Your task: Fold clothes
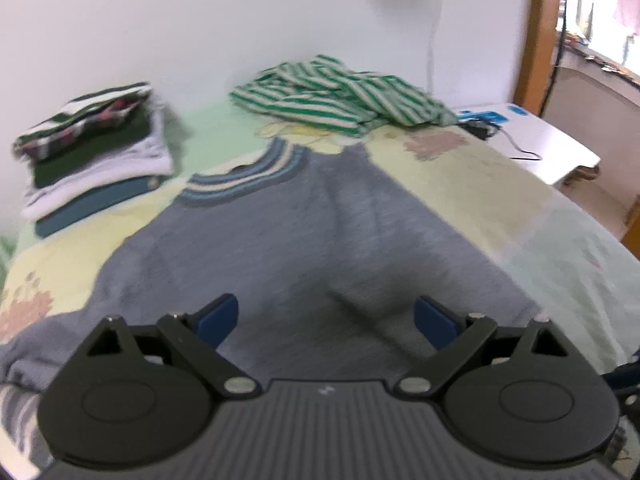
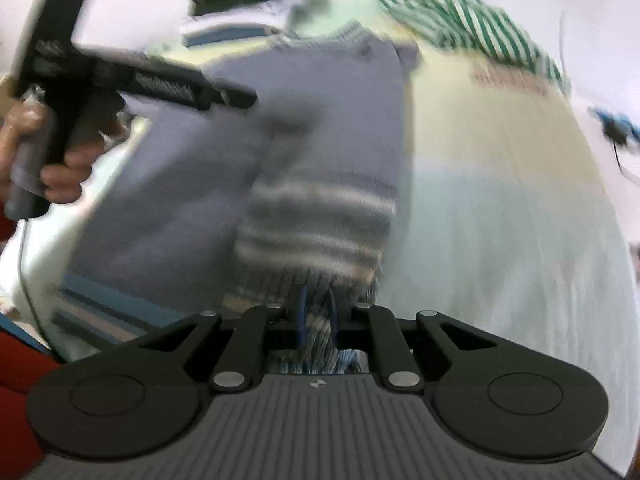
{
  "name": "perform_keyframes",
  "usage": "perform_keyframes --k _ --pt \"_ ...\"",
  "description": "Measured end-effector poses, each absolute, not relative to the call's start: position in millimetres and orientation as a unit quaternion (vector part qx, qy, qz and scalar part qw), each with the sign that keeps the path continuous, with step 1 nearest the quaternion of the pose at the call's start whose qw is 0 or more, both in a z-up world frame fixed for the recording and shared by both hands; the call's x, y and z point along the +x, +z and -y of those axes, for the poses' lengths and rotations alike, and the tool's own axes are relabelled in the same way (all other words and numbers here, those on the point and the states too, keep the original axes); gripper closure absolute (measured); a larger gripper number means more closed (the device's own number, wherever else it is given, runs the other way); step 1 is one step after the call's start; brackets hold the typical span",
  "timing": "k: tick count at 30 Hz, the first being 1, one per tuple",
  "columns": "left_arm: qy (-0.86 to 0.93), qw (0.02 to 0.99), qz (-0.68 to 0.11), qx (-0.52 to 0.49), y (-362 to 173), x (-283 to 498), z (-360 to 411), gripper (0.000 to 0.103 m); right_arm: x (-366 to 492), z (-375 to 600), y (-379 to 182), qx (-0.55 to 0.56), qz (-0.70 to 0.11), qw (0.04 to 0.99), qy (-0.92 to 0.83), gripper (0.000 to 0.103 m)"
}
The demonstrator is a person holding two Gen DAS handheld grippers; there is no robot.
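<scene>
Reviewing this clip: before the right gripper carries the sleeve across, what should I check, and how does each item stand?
1. Right gripper closed on the striped cuff of the grey knitted sweater: ok.
2. Left gripper open and empty above the sweater: ok.
3. Sweater body lying flat: not ok, a ridge runs through it.
4. Folded clothes stack clear of the sweater: ok.
5. Green-striped garment clear of the collar: cannot tell.

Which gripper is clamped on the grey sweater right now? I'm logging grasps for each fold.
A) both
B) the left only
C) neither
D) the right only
D: the right gripper pinches the striped cuff of the grey sweater, while the left gripper stands wide open above it.
</scene>
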State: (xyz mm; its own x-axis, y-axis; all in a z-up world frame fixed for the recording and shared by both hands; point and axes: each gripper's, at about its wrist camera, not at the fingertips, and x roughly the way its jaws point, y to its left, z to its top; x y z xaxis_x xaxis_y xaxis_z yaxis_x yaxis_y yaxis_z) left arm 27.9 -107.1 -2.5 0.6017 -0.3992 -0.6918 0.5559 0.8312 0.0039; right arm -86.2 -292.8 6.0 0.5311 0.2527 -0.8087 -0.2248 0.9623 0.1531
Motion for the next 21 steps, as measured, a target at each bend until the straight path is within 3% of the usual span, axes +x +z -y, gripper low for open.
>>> perform_keyframes --k 5,12,21 --pt "-0.289 0.886 -0.342 0.122 -2.1 19.0 129.8 0.017 -72.2 310.4 26.1 0.032 -0.423 0.897 0.126 0.089" --pt "-0.289 0.877 -0.367 0.118 -10.3 -0.6 155.4 0.049 25.5 328.7 35.3 0.032 -0.378 0.915 0.141 0.089" --pt "-0.238 0.871 -0.416 0.106 -26.8 -34.1 187.2 0.047 157.9 322.9 -8.3 0.038 -0.395 0.900 0.179 0.090"
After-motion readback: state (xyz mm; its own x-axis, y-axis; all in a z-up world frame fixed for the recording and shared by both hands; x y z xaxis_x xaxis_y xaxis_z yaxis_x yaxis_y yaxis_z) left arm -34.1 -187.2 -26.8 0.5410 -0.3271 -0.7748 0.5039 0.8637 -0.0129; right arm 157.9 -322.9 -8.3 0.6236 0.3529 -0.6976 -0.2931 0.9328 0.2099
